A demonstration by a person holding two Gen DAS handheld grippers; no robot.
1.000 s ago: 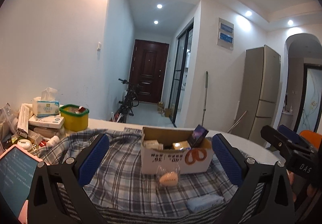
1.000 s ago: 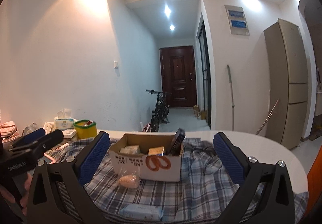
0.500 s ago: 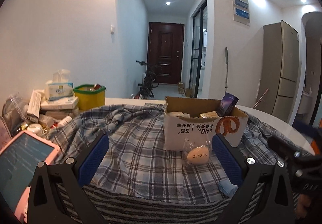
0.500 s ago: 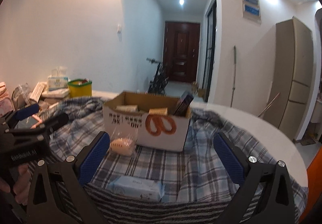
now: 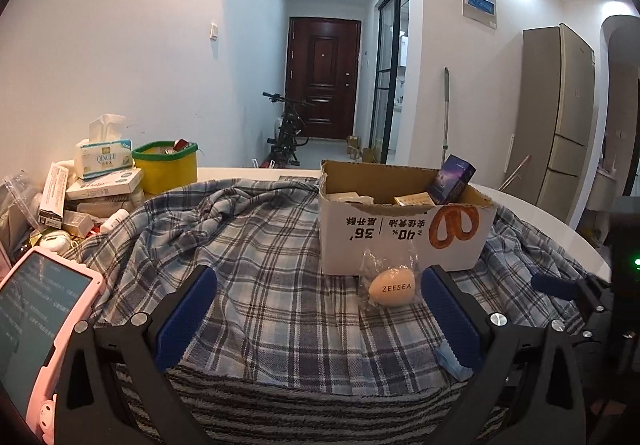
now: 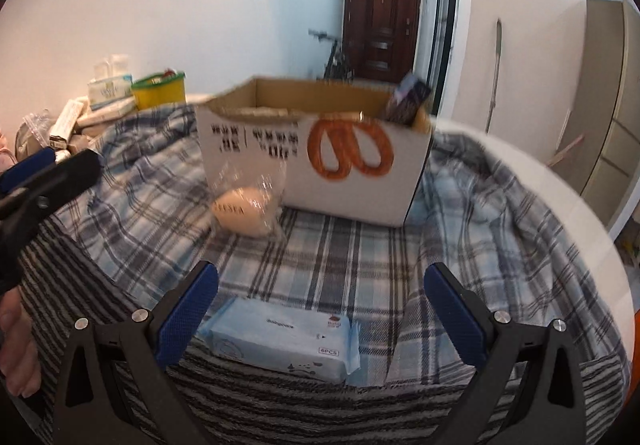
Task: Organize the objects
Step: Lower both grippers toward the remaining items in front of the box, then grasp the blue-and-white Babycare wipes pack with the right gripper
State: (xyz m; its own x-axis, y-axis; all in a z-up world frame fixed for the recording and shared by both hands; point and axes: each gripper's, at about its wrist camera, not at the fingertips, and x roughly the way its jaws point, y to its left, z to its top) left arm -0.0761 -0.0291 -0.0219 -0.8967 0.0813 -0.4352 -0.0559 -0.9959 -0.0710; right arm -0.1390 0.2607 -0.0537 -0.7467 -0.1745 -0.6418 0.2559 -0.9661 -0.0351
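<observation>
Plaid-cloth-covered table was noted under both tools | right gripper jaws wide, empty, above pale-blue flat wipes pack | left gripper jaws wide, empty | bagged beige egg-shaped sponge lay against white cardboard box | risk judged: slick film could slip, cloth could be pinched.

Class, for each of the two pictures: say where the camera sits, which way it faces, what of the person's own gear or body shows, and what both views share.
Left wrist: sits on the left gripper, facing forward over the plaid cloth toward the cardboard box; its own open fingers show, with the right gripper at the right edge.
Right wrist: sits on the right gripper, tilted down at the wipes pack; its open fingers, the left gripper and a hand show.
Shared: box, bagged sponge, yellow tub, door.
</observation>
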